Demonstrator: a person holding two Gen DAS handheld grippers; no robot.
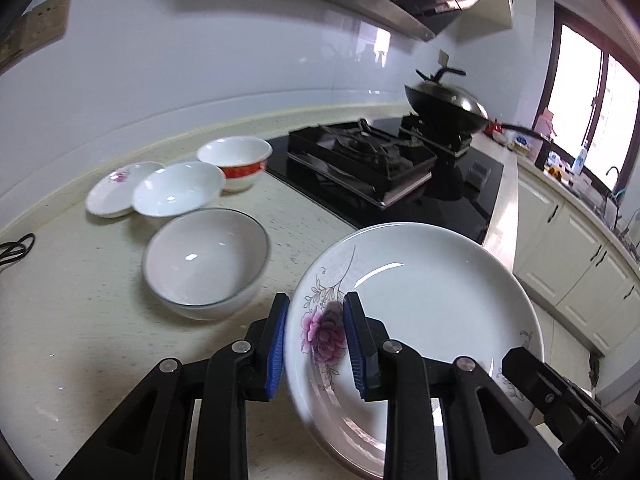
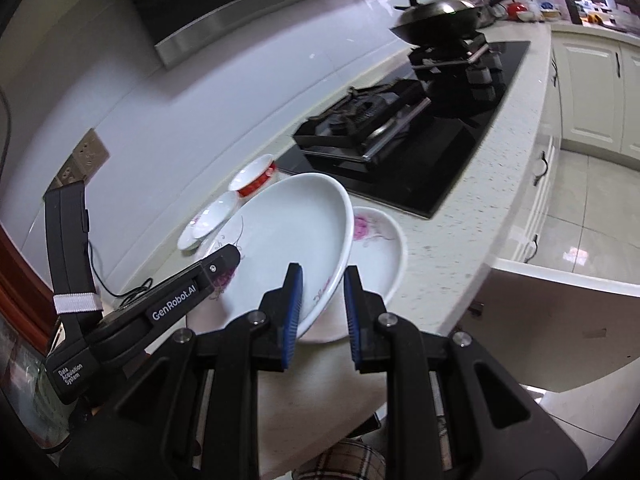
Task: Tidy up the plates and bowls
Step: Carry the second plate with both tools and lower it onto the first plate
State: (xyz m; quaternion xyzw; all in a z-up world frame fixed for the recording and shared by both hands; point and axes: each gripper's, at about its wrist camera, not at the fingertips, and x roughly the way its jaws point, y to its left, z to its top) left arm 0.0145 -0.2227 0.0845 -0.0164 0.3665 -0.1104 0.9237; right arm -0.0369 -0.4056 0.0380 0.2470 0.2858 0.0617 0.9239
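A large white plate with a pink flower (image 1: 432, 300) is held tilted above the counter, one gripper at each side of its rim. My left gripper (image 1: 314, 344) straddles its near rim, jaws partly apart around it. My right gripper (image 2: 320, 312) straddles the opposite rim of the same plate (image 2: 288, 232). A second flowered plate (image 2: 378, 248) lies flat on the counter under it. A grey-rimmed bowl (image 1: 206, 254), a white shallow bowl (image 1: 178, 188), a small flowered dish (image 1: 110, 190) and a red-banded bowl (image 1: 240, 160) stand further back.
A black gas stove (image 1: 360, 160) with a lidded wok (image 1: 448, 104) sits to the right of the dishes. A black cable (image 1: 16, 246) lies at the counter's left. The counter edge (image 2: 500, 220) drops to the floor and white cabinets (image 1: 568, 248) on the right.
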